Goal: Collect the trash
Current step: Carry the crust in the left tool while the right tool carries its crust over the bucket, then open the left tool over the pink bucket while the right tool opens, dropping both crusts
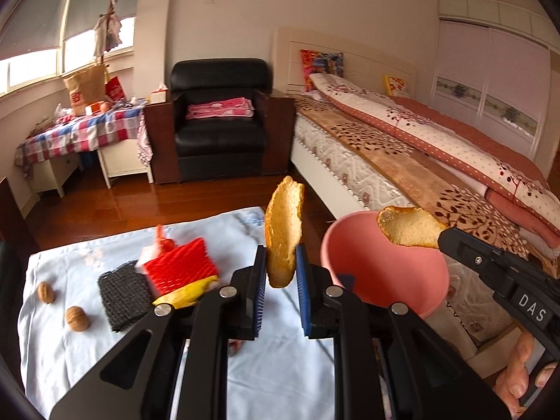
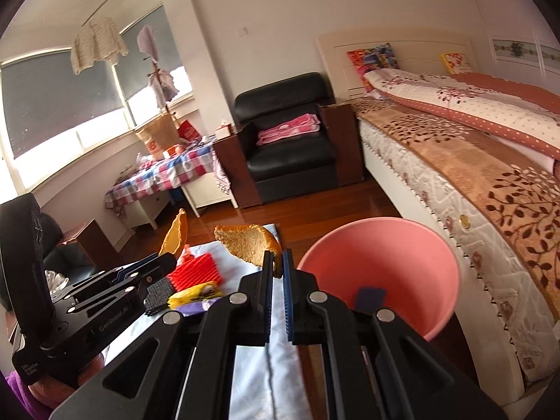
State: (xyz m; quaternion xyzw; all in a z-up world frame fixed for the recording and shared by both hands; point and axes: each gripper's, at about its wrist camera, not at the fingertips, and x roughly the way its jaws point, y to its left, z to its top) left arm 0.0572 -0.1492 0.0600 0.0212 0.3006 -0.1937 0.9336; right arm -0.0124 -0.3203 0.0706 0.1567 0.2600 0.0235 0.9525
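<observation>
My left gripper (image 1: pixel 281 257) is shut on a long piece of orange peel (image 1: pixel 283 231), held upright above the cloth-covered table (image 1: pixel 105 350). My right gripper (image 2: pixel 277 262) is shut on a second piece of peel (image 2: pixel 248 243); it also shows in the left wrist view (image 1: pixel 407 225), over the left rim of a pink bin (image 2: pixel 381 273). The bin (image 1: pixel 381 269) stands just right of the table. The left gripper (image 2: pixel 164 262) and its peel (image 2: pixel 175 234) show at the left of the right wrist view. A red foam net (image 1: pixel 178 267), black net (image 1: pixel 122 295) and yellow wrapper (image 1: pixel 189 295) lie on the cloth.
Two walnuts (image 1: pixel 45 292) (image 1: pixel 76 318) lie on the cloth at the left. A bed (image 1: pixel 402 154) runs along the right. A black armchair (image 1: pixel 220 119) and a cluttered checked-cloth table (image 1: pixel 77 133) stand at the back across a wooden floor.
</observation>
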